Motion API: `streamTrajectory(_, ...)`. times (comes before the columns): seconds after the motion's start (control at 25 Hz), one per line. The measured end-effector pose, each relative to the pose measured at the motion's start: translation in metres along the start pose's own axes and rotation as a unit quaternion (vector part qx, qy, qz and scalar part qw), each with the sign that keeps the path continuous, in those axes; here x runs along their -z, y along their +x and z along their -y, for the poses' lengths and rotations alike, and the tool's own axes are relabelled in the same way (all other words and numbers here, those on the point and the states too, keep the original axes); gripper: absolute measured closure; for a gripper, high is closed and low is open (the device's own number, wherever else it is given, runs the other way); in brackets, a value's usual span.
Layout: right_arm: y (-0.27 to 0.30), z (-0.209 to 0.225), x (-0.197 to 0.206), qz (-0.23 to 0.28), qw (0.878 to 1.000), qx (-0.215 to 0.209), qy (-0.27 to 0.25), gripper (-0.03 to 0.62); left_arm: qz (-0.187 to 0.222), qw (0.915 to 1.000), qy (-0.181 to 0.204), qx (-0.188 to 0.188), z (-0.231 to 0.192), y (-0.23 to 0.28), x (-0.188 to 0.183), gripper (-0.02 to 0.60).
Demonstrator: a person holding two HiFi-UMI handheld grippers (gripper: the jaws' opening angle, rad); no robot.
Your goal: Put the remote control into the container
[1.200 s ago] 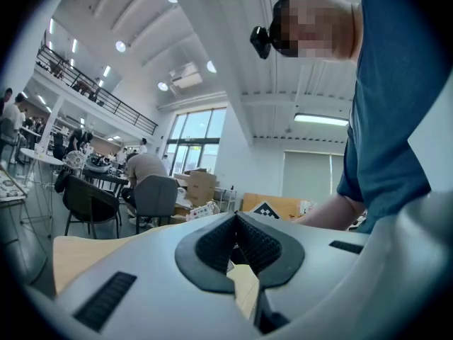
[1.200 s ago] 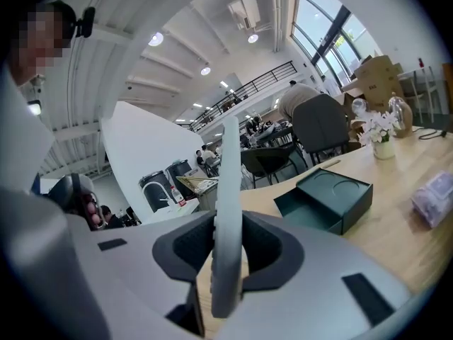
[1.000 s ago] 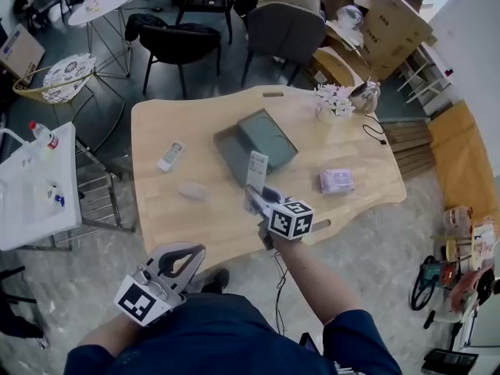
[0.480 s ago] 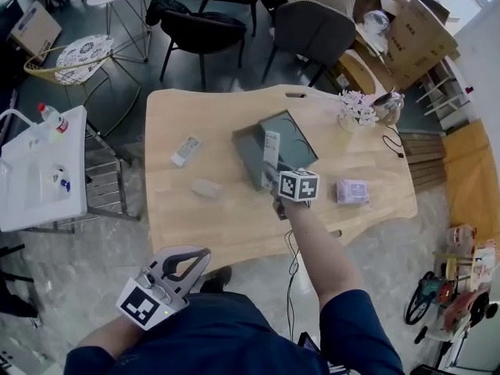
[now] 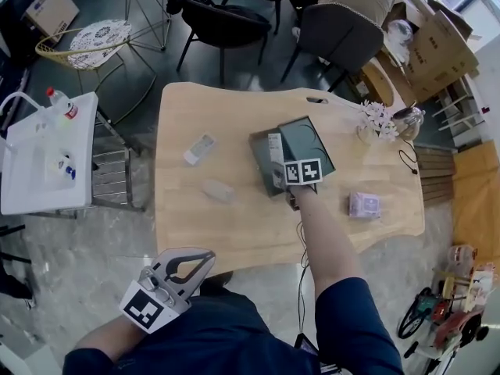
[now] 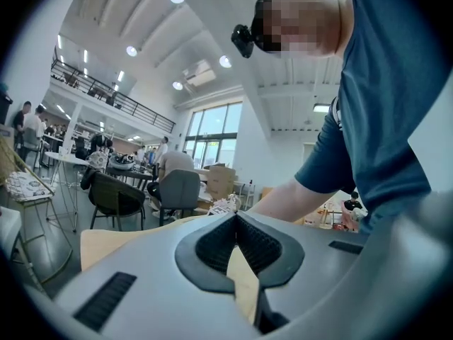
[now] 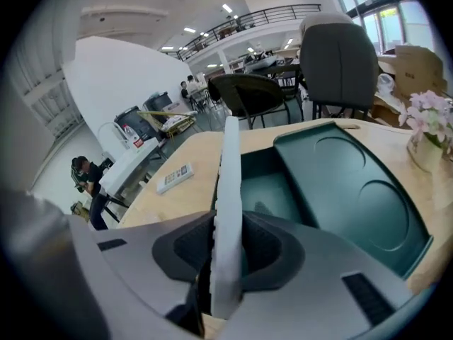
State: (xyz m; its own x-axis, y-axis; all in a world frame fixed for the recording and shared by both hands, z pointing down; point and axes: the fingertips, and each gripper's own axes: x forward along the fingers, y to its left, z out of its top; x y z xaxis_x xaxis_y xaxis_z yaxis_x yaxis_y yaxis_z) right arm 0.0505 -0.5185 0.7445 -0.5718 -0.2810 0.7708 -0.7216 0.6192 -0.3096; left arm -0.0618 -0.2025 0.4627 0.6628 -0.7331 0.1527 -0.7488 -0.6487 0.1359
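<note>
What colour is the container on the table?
The container is dark green; right gripper view shows best.

no readable text, labels or numbers in view

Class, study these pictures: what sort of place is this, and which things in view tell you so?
Probably a large shared workspace or open-plan office: a wooden table with loose chairs beyond it, stacked cardboard boxes, and a railed upper gallery under a high ceiling.

White remote control [image 7: 228, 190], dark green container [image 7: 333, 183].
</note>
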Motion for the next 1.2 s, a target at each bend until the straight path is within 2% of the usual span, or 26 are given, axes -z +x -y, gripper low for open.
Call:
streamTrajectory(0.2, 0.031, 0.012, 0.016, -0.074, 0.997, 0.015, -0.024, 0.485, -0.005, 0.9999, -0.003, -0.010, -0.010, 0.000, 0.007, 0.551)
streamTrajectory(0.68, 0.062, 0.012, 0.037, -0.163, 0.986, -0.009, -0.017, 0.485, -0.023, 0.9995, -0.012, -0.020, -0.020, 0.000, 0.022, 0.551)
streamTrajectory(0.96, 0.063, 0.014, 0.036, -0.164, 0.986, 0.001, -0.011, 0.480, -0.035, 0.9991, -0.016, -0.017, -0.016, -0.003, 0.028, 0.551)
streamTrajectory(1.2, 0.056, 0.021, 0.037, -0.146, 0.989, 0.027, -0.022, 0.391, -0.039, 0.9989, -0.027, 0.002, -0.006, -0.005, 0.031, 0.551)
